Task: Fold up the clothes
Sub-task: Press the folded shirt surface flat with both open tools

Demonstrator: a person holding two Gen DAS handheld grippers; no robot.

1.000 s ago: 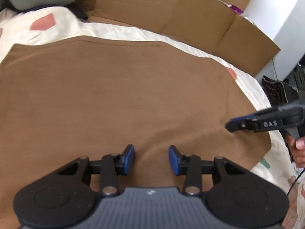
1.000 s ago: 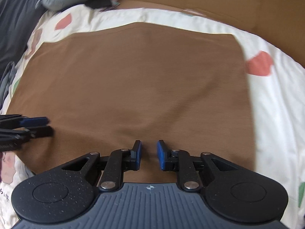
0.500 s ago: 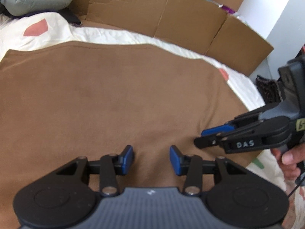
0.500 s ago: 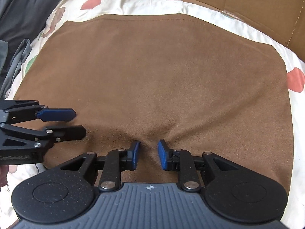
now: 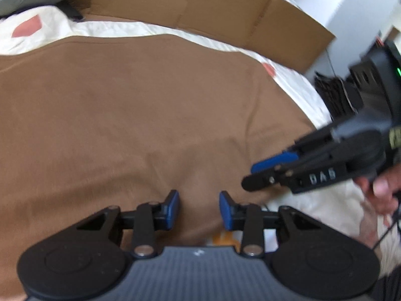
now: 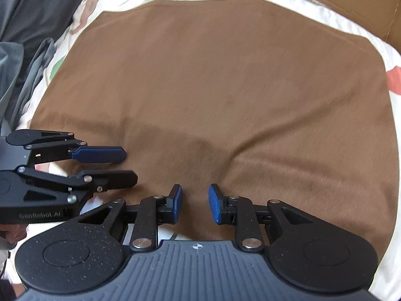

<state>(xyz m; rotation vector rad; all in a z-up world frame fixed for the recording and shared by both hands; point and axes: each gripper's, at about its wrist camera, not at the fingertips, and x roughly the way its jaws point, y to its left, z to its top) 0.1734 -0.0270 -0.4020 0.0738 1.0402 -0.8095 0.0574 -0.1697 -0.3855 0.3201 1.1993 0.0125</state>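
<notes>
The left gripper (image 5: 199,209), low in its frame, was closing on nothing; the right gripper (image 6: 195,204) was opening, seemingly empty.

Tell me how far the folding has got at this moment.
Done: the brown suede-like garment lies spread flat on the cream patterned bedsheet. In hand: nothing; the left hand-held gripper, closing, and the right hand-held gripper, opening, hover over its near edge, both empty. Left: gripping that edge and making folds.
</notes>
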